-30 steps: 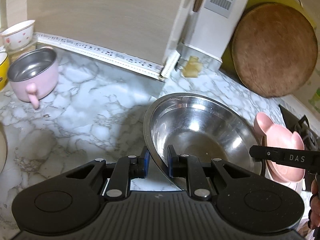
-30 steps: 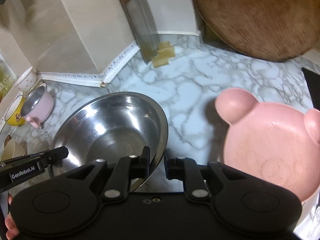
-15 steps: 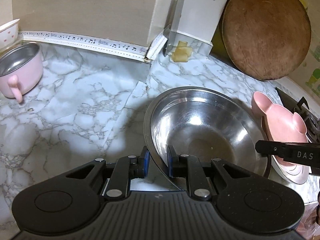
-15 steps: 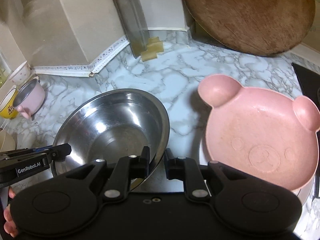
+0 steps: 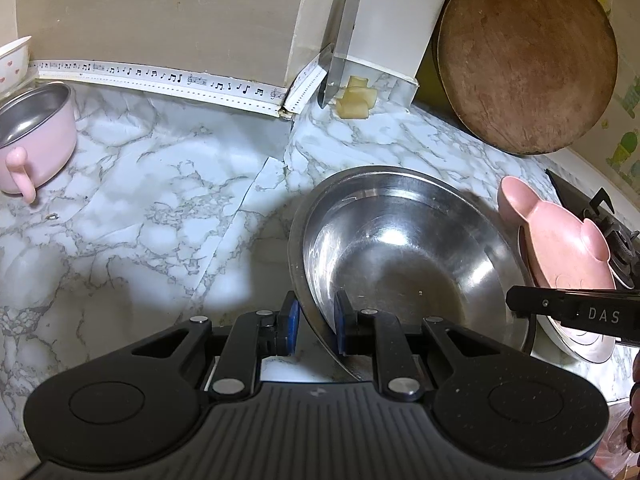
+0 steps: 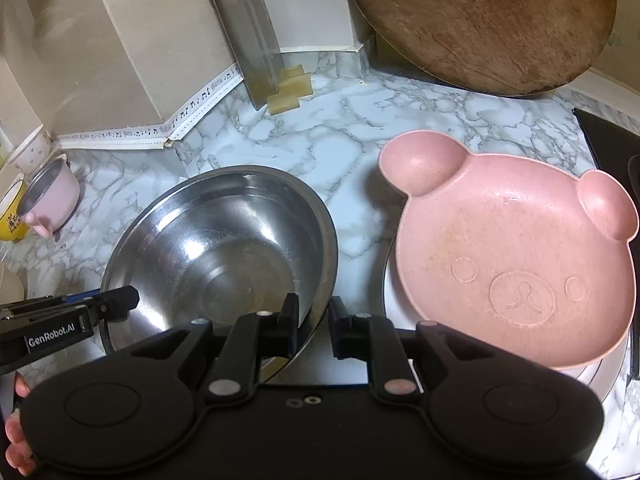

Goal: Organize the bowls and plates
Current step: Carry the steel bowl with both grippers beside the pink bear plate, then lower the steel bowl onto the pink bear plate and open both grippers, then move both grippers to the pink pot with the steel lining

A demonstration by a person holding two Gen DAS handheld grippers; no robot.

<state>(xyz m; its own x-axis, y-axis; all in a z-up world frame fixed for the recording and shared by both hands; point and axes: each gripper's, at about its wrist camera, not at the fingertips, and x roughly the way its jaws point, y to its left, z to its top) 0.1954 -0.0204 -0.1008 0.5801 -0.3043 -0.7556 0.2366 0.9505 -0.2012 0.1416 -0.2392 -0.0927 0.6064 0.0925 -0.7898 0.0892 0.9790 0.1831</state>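
A large steel bowl (image 5: 404, 256) is held over the marble counter; it also shows in the right wrist view (image 6: 216, 248). My left gripper (image 5: 314, 328) is shut on the bowl's left rim. My right gripper (image 6: 313, 326) is shut on the bowl's right rim. A pink bear-shaped plate (image 6: 512, 256) rests on a white plate (image 6: 394, 304) just right of the bowl; the bear plate also shows in the left wrist view (image 5: 560, 244).
A pink steel-lined cup (image 5: 34, 136) and a white bowl with hearts (image 5: 12, 60) stand at the far left. A yellow cup (image 6: 10, 216) is beside them. A cleaver (image 6: 252, 36) and round wooden board (image 6: 480, 20) lean on the back wall. A stove (image 5: 604, 216) lies right.
Both grippers have carried the steel bowl to the right, closer to the pink bear plate. The pink cup has slid toward the left edge of view.
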